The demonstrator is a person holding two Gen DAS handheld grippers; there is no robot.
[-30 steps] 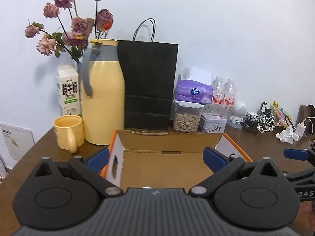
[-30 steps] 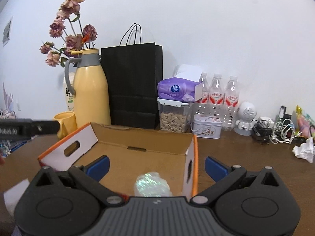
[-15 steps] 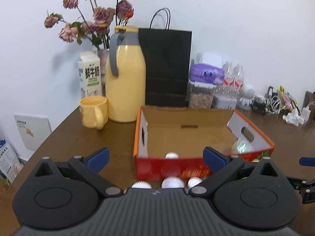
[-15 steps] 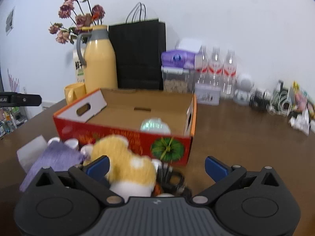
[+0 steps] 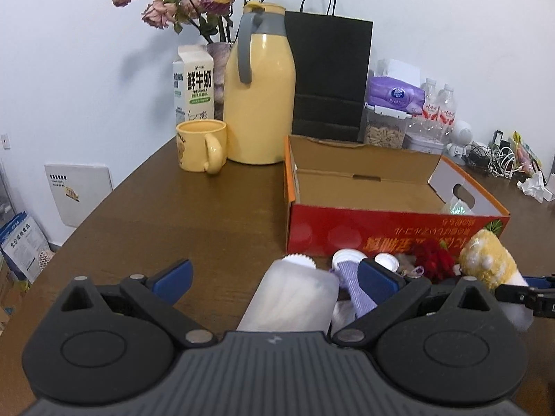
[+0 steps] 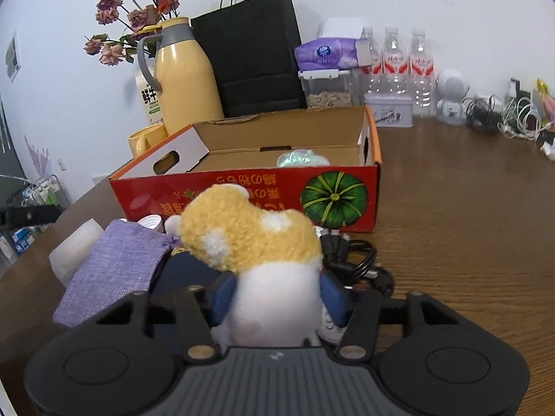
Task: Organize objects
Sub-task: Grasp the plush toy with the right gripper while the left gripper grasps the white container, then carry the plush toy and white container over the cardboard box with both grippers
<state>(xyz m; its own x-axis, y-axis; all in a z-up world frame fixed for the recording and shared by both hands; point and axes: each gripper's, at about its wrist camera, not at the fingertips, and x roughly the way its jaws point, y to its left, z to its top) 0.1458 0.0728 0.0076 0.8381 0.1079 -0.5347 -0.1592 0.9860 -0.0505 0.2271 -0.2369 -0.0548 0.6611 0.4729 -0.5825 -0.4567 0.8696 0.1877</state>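
An open red cardboard box (image 5: 388,232) (image 6: 242,194) stands on the brown table with a shiny wrapped ball (image 6: 301,158) inside. In front of it lies a pile: a yellow-and-white plush toy (image 6: 256,242) (image 5: 485,260), a purple cloth pouch (image 6: 114,263), a translucent white bottle (image 5: 295,298), small white caps and a black cable (image 6: 357,260). My right gripper (image 6: 275,294) is shut on the plush toy's white lower part. My left gripper (image 5: 274,277) is open, with the white bottle lying between its fingers, untouched.
At the back stand a yellow thermos (image 5: 258,100), a yellow mug (image 5: 201,145), a milk carton (image 5: 192,83), a vase of dried roses, a black paper bag (image 5: 329,76), a tissue pack, a snack jar, water bottles (image 6: 399,69) and tangled cables (image 6: 503,118).
Both grippers pulled back from over the box and dropped toward the pile in front of it. The right gripper closed on the plush toy. The left gripper stayed open.
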